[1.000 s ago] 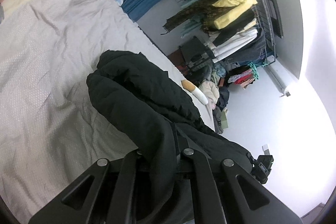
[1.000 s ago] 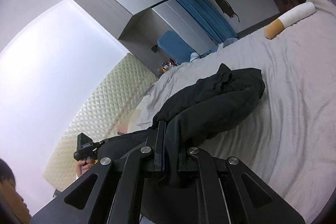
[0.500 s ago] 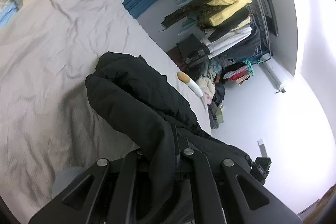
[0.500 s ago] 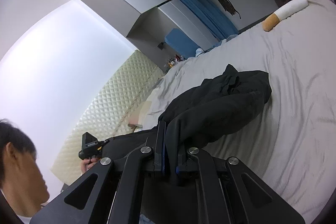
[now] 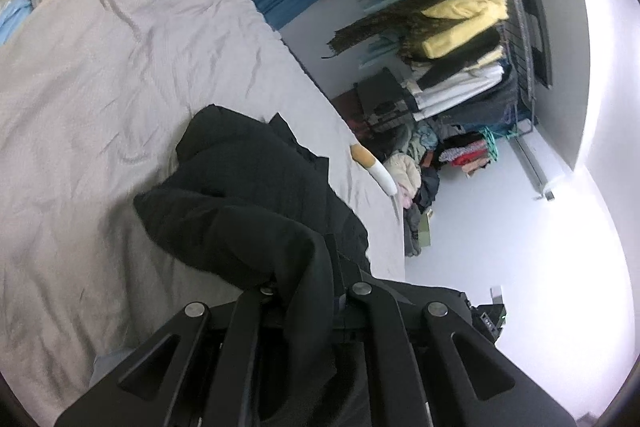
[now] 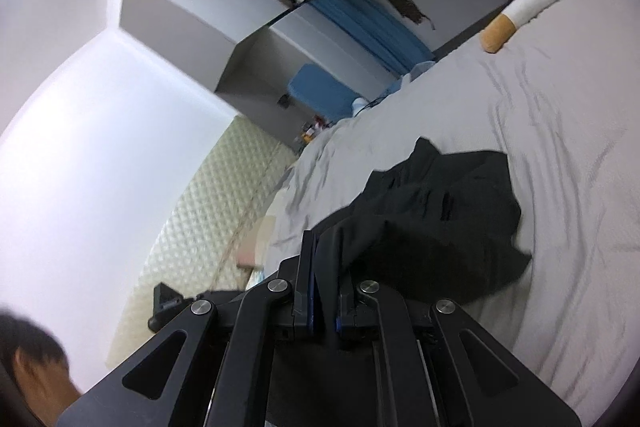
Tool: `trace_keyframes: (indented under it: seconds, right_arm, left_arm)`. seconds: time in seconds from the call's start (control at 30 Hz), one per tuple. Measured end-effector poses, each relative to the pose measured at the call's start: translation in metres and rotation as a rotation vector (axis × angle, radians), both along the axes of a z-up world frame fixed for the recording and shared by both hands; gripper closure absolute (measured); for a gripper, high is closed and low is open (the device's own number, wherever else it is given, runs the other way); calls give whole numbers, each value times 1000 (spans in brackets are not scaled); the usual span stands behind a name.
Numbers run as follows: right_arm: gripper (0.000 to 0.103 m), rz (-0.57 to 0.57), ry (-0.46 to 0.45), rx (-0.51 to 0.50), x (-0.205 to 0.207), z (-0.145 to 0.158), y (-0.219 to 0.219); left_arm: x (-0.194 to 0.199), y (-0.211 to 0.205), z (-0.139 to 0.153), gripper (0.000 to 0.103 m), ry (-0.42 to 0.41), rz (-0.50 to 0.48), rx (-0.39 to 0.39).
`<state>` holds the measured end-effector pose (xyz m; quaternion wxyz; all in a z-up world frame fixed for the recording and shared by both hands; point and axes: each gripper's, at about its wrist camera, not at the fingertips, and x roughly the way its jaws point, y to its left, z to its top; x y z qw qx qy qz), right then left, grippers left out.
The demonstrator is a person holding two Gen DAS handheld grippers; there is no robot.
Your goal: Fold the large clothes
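Across the bed (image 5: 100, 75), grey sheet lies bare from 9 to 12 o'clock of the black garment (image 5: 256, 195), which is bunched near the bed's 3 o'clock edge. Cigarette-shaped pillow (image 5: 374, 167) sits at that edge. Left tongs (image 5: 308, 291) pinch a garment fold; right tongs (image 6: 326, 291) are clamped on another fold.

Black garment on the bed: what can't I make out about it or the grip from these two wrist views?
- Left wrist: the black garment drapes over the left gripper, hiding its fingers and pinch point.
- Right wrist: the right gripper is shut on cloth; which hem or edge is unclear.
- Both views: sleeves, collar and garment type are lost in bunched dark folds on the bed sheet.
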<state>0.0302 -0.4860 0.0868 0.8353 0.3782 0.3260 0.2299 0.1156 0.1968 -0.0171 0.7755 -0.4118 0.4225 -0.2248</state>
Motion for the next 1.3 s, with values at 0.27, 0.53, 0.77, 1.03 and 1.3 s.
trace_keyframes:
  seconds: [0.27, 0.53, 0.77, 1.03, 1.3]
  right_arm:
    - [97, -120, 133, 60, 83, -34, -28]
    - [97, -220, 298, 105, 150, -90, -45]
    - [97, -236, 378, 88, 184, -131, -48]
    - [99, -221, 441, 114, 212, -190, -56]
    - [100, -212, 451, 206, 213, -225, -66]
  left_arm:
    - [96, -15, -8, 95, 110, 88, 57]
    - [175, -42, -40, 93, 223, 132, 147]
    - [221, -62, -89, 89, 332, 143, 200]
    - [261, -83, -137, 89, 368, 104, 231]
    - [286, -100, -150, 89, 354, 92, 268]
